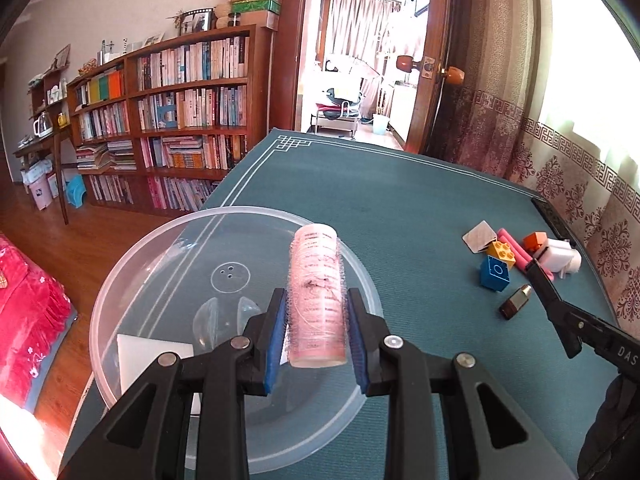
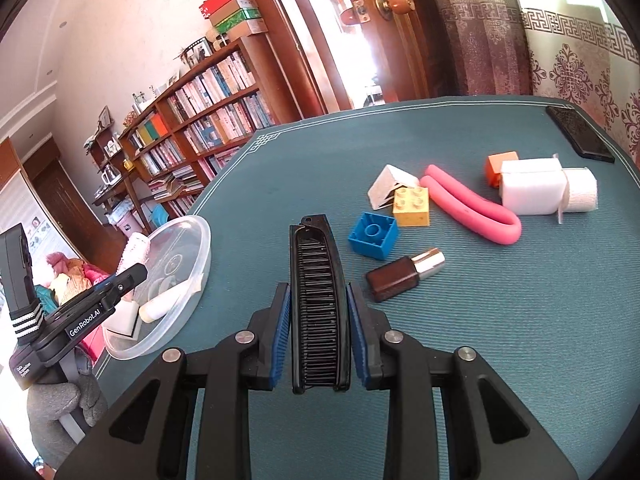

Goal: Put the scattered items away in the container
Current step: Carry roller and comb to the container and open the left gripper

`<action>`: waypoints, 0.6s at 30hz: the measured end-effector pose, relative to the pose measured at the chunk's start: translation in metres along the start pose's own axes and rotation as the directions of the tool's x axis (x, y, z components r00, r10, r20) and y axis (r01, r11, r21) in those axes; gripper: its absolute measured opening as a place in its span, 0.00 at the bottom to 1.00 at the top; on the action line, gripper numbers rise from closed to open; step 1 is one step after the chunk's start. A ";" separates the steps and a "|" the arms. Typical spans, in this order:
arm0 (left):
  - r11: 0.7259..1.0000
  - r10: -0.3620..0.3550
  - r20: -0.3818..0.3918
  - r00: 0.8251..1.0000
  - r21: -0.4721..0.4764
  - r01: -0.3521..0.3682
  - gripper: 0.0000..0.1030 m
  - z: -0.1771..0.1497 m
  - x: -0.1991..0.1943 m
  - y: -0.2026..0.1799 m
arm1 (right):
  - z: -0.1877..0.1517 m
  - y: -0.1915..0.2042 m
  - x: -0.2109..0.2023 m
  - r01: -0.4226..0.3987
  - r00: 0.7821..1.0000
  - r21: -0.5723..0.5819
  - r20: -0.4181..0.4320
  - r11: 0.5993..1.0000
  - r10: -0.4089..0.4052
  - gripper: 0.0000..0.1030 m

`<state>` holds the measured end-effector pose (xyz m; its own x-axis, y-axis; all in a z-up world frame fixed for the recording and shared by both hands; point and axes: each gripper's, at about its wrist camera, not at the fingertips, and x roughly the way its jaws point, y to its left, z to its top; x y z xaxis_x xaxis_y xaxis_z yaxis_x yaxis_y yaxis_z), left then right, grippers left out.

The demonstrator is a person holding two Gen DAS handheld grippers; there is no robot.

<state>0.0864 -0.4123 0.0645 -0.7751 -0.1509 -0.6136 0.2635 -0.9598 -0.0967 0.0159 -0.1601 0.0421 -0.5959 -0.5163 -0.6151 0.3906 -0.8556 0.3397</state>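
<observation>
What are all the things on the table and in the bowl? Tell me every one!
hair roller: 1, pink, held above the bowl by the left gripper
comb: 1, black, held by the right gripper
bowl: 1, clear plastic, left edge of the table
white items in the bowl: several, hard to tell apart
blue brick: 1, blue, mid table
yellow brick: 1, yellow, behind the blue brick
orange block: 1, orange, far right
foam tube: 1, pink, bent in a U
small bottle: 1, brown with silver cap, lying down
white clip: 1, white, beside the yellow brick
white sponge: 1, white, far right
bandage roll: 1, white, against the sponge
phone: 1, black, far corner
table: 1, teal cover
left gripper: 1, black, blue pads
right gripper: 1, black, blue pads
</observation>
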 end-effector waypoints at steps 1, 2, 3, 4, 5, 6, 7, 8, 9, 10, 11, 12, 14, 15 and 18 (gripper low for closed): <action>1.000 0.004 0.002 1.000 -0.003 -0.004 0.31 0.002 0.000 0.005 | 0.000 0.007 0.003 -0.007 1.000 -0.008 -0.005 1.000 0.007 0.29; 1.000 0.007 0.006 1.000 -0.006 -0.007 0.31 0.003 0.000 0.009 | 0.002 0.014 0.007 -0.015 1.000 -0.016 -0.011 1.000 0.015 0.29; 1.000 0.010 0.009 1.000 -0.010 -0.010 0.31 0.004 -0.001 0.013 | 0.003 0.022 0.011 -0.022 1.000 -0.025 -0.016 0.999 0.022 0.29; 1.000 0.012 0.013 1.000 -0.014 -0.012 0.31 0.005 -0.001 0.017 | 0.004 0.029 0.014 -0.030 0.999 -0.034 -0.020 0.999 0.029 0.29; 1.000 0.015 0.018 1.000 -0.020 -0.015 0.32 0.006 -0.001 0.022 | 0.005 0.037 0.018 -0.037 0.999 -0.045 -0.024 0.998 0.036 0.29; 1.000 0.016 0.021 1.000 -0.026 -0.016 0.32 0.007 -0.001 0.027 | 0.006 0.045 0.022 -0.043 0.999 -0.057 -0.027 0.997 0.042 0.29; 0.999 0.017 0.022 1.000 -0.033 -0.017 0.32 0.008 0.000 0.031 | 0.006 0.053 0.025 -0.048 0.998 -0.070 -0.030 0.996 0.046 0.29; 0.999 0.019 0.023 1.000 -0.040 -0.018 0.32 0.009 0.000 0.036 | 0.007 0.061 0.029 -0.053 0.998 -0.082 -0.034 0.995 0.051 0.29; 0.999 0.021 0.023 1.000 -0.050 -0.020 0.32 0.010 0.001 0.042 | 0.008 0.068 0.033 -0.055 0.998 -0.096 -0.036 0.994 0.052 0.29; 0.998 0.022 0.022 1.000 -0.059 -0.021 0.32 0.011 0.002 0.047 | 0.009 0.076 0.036 -0.055 0.998 -0.111 -0.037 0.992 0.051 0.29; 0.997 0.023 0.021 1.000 -0.069 -0.022 0.32 0.011 0.003 0.052 | 0.009 0.083 0.040 -0.055 0.998 -0.124 -0.039 0.991 0.050 0.29; 0.997 0.023 0.020 1.000 -0.079 -0.021 0.32 0.010 0.003 0.057 | 0.010 0.090 0.044 -0.058 0.998 -0.133 -0.044 0.989 0.053 0.29; 0.995 0.024 0.016 1.000 -0.095 -0.022 0.32 0.010 0.005 0.065 | 0.012 0.103 0.054 -0.070 0.996 -0.141 -0.057 0.987 0.063 0.29; 0.995 0.024 0.011 1.000 -0.099 -0.023 0.32 0.010 0.006 0.069 | 0.013 0.108 0.058 -0.075 0.996 -0.146 -0.062 0.987 0.066 0.29; 0.995 0.029 0.012 0.999 -0.095 -0.028 0.32 0.012 0.006 0.075 | 0.014 0.122 0.070 -0.081 0.995 -0.156 -0.074 0.984 0.071 0.29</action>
<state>0.0949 -0.4875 0.0628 -0.7736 -0.1819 -0.6070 0.3385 -0.9284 -0.1532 0.0121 -0.3018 0.0502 -0.5133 -0.5712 -0.6405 0.5423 -0.7943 0.2738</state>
